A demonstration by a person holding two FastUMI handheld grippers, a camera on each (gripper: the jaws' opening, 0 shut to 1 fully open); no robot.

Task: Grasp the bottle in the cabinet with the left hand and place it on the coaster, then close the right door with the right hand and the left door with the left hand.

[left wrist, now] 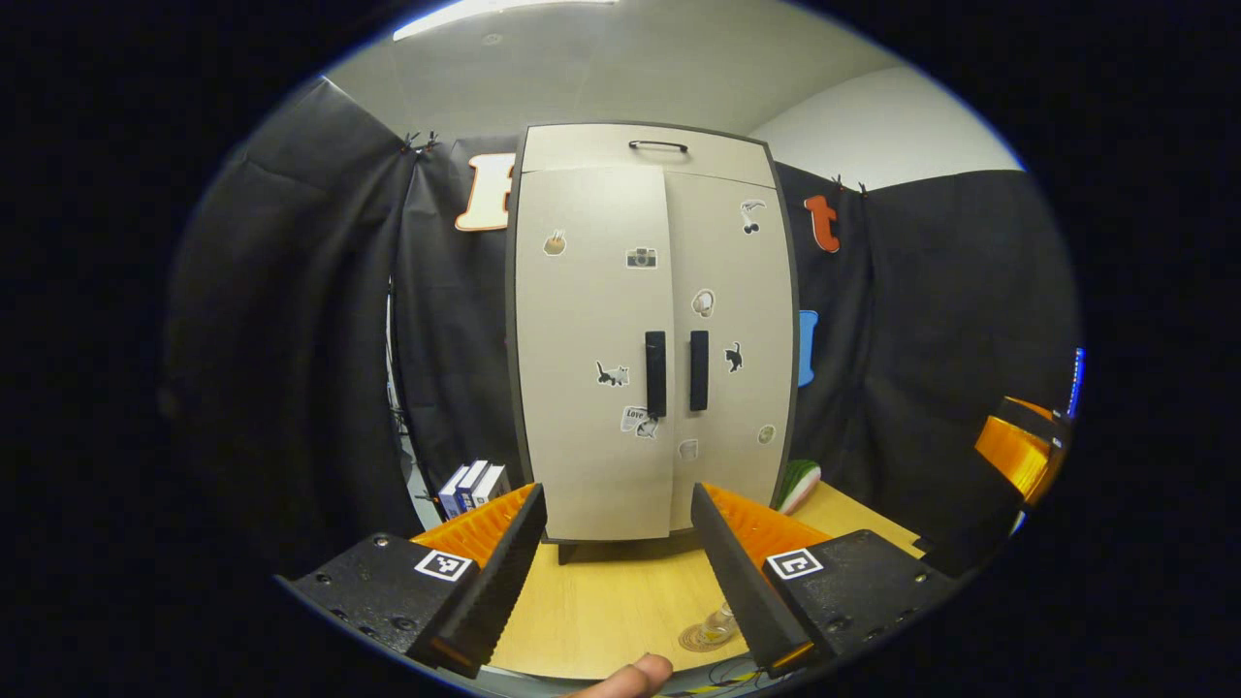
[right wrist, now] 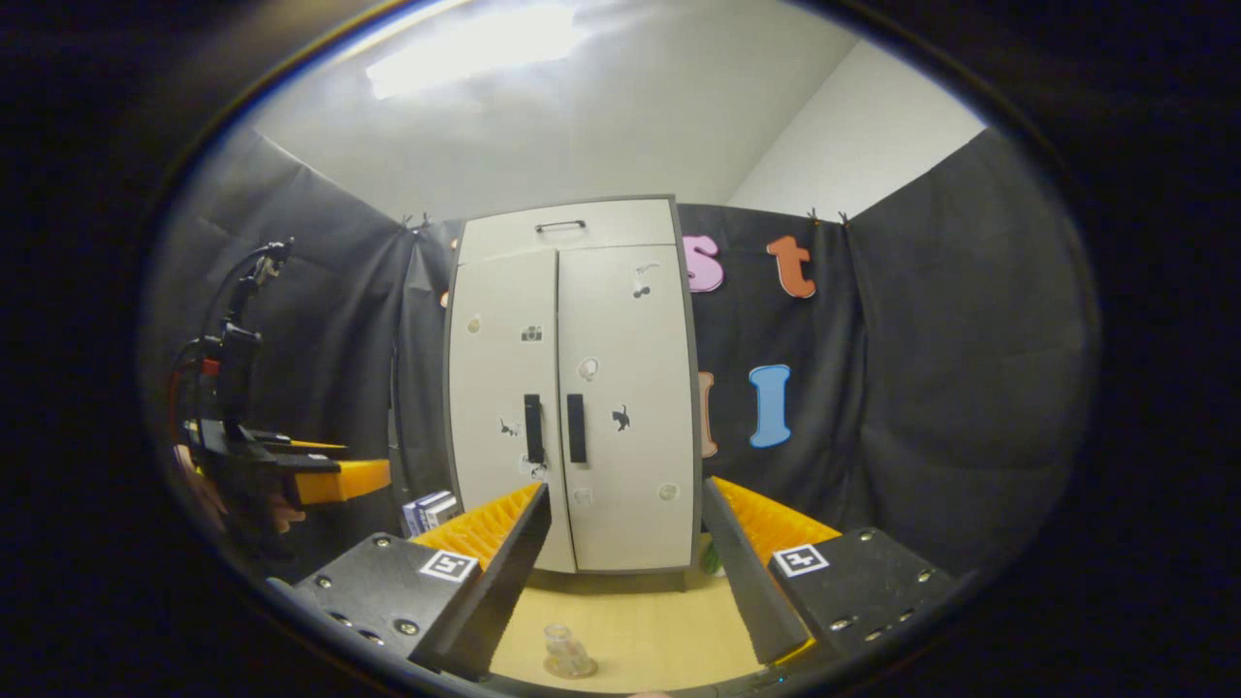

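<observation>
Looks like a small clear bottle (left wrist: 715,625), standing upright on a round coaster (left wrist: 700,642) near the front edge of the wooden table (left wrist: 620,591), just beside the left gripper (left wrist: 617,494) and low in the right gripper view too. Probably light and stiff, likely glass or hard plastic, so smooth, slippery and easy to tip. Best taken around the body, low and square, with a gentle squeeze, never by the narrow top. Judging by the cabinet (left wrist: 659,291), little left to do: left door (left wrist: 591,368) and right door (left wrist: 732,339) both flush shut, with the dark handles (left wrist: 656,373) side by side at the seam. Spread wide and empty, both the left gripper and the right gripper (right wrist: 625,487). Smooth pale wood underfoot, so expect the coaster to slide if nudged. Further back, a few books (left wrist: 475,485) left of the cabinet, black cloth on the walls, a plain ceiling with a bright light strip above. At the bottom rim, a fingertip (left wrist: 630,674) of the person.
</observation>
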